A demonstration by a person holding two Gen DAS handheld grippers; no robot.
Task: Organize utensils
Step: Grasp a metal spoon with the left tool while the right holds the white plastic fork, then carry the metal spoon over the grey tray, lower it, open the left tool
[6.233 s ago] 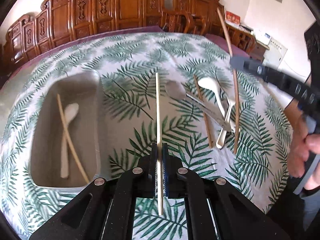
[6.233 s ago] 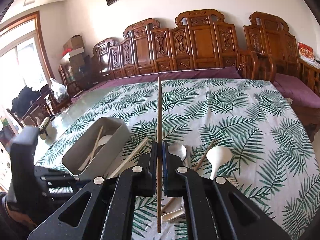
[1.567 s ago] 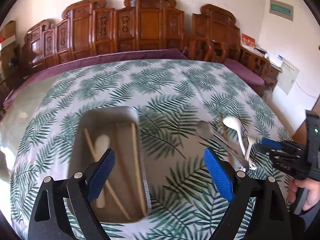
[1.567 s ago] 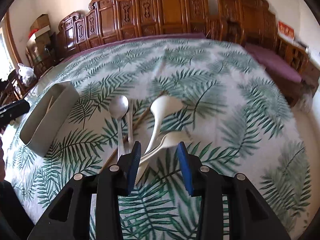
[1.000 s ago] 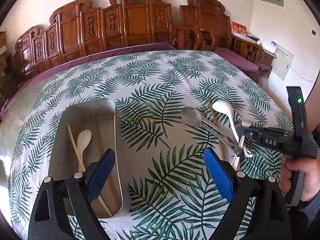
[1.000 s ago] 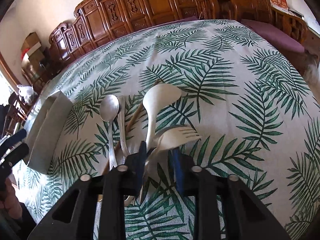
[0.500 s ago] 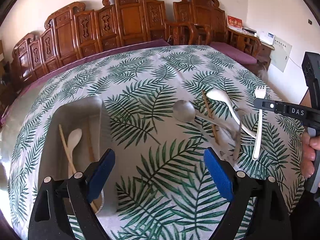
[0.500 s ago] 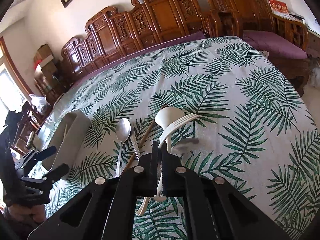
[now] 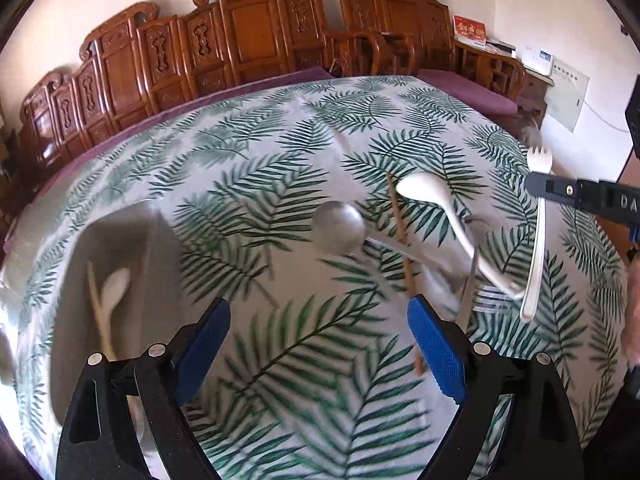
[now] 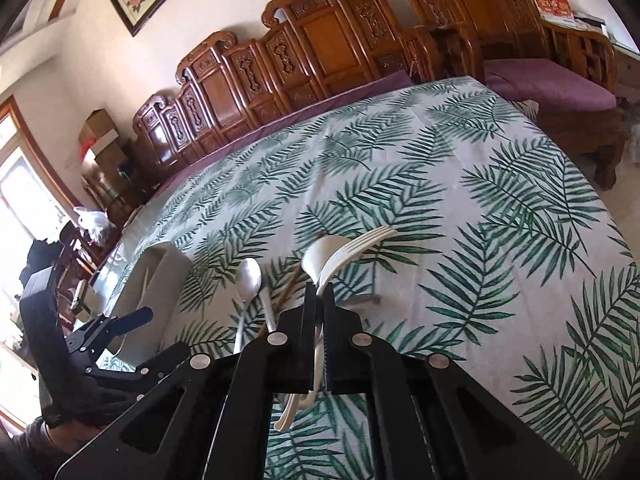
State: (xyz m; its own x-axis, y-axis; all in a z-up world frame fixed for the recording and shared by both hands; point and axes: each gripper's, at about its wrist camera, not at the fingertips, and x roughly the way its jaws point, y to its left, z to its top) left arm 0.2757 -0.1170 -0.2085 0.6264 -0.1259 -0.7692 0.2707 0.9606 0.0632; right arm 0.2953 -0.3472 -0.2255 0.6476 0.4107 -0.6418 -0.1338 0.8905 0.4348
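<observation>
two views differ: right gripper point(image 10: 319, 300) clamped on white fork point(image 10: 352, 250), lifted above tablecloth point(image 10: 500, 216). left view alone shows left gripper point(image 9: 320, 336) wide apart, empty, plus tray point(image 9: 132, 240) contents: white spoon point(image 9: 114, 286), chopstick point(image 9: 98, 308). metal spoon point(image 9: 340, 228) on cloth.

The white letters "DA" can be read on the black body of the right gripper point(image 9: 538, 188), cut off at the picture's edge; nothing else is legible.

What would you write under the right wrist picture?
Right gripper lifts a white plastic fork above the leaf-print tablecloth.
</observation>
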